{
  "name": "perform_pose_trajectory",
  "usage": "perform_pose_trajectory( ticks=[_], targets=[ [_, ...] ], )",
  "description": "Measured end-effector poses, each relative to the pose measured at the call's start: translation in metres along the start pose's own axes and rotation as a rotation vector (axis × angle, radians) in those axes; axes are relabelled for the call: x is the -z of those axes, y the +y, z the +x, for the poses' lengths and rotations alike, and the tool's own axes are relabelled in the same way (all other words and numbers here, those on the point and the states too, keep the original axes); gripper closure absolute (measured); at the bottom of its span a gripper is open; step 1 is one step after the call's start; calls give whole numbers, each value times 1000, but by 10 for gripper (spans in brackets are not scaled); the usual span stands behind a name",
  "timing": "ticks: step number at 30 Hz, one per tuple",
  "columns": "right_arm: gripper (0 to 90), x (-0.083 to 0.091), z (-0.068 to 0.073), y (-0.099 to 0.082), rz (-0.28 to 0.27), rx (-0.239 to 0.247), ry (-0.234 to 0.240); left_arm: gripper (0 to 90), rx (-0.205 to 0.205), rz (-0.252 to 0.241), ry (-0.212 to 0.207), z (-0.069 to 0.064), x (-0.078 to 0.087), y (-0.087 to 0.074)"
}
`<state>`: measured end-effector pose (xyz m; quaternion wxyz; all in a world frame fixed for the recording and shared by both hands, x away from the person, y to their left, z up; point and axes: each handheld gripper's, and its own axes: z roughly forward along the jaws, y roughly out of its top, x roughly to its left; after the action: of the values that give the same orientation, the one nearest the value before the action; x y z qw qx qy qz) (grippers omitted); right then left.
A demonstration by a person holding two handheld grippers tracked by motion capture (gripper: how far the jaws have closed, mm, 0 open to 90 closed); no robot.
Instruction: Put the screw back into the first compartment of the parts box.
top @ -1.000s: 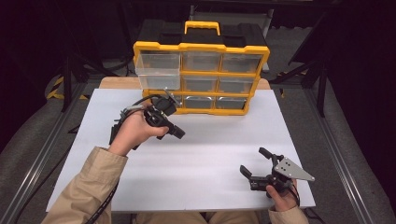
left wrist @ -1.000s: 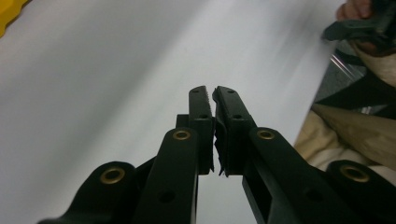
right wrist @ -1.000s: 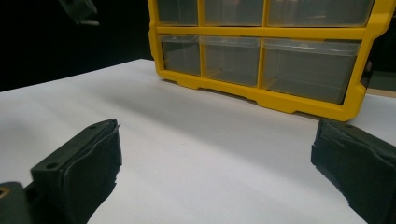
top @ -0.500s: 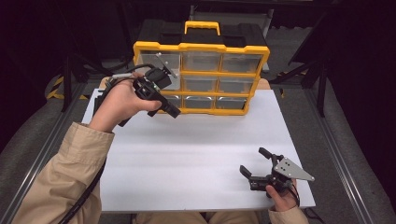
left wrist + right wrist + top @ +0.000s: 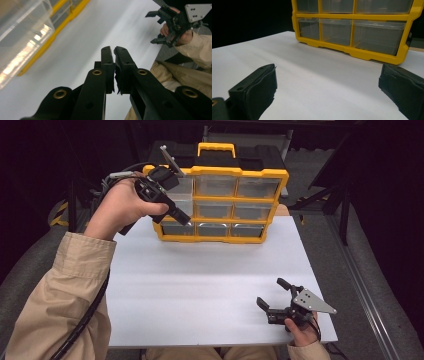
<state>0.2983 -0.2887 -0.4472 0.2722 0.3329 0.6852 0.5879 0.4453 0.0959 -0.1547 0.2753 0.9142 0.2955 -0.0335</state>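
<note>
Nearest to me, my right gripper (image 5: pixel 274 296) rests low at the near right corner of the white table (image 5: pixel 210 285), held in my right hand (image 5: pixel 301 329). Its jaws stand wide apart with nothing between them; in the right gripper view they frame bare tabletop and the lower drawers of the organizer (image 5: pixel 362 27).

Farther out and to the left, my left hand (image 5: pixel 122 207) holds the left gripper (image 5: pixel 181 216) raised above the table, just in front of the left column of drawers. In the left gripper view its jaws are pressed together with nothing caught between them, and they point back down toward the table and my right gripper (image 5: pixel 160 27).

At the far edge stands the yellow drawer organizer (image 5: pixel 222 200), upright, its clear drawers facing me. The top-left drawer (image 5: pixel 182 185) sits just behind the left gripper's body; I cannot tell whether they touch.
</note>
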Motion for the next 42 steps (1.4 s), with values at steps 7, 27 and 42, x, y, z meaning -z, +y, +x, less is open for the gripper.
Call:
perform_pose_trajectory(
  ticks=[7,27,42],
  targets=[
    [21,0,0,0,5,4,-1,855,31,-16,29,7,14,7],
    [23,1,-1,1,-1,-2,-5,855,77,-22,155,41,26,32],
    [23,1,-3,1,-4,-3,-5,854,107,-5,217,69,17,41]
  ],
)
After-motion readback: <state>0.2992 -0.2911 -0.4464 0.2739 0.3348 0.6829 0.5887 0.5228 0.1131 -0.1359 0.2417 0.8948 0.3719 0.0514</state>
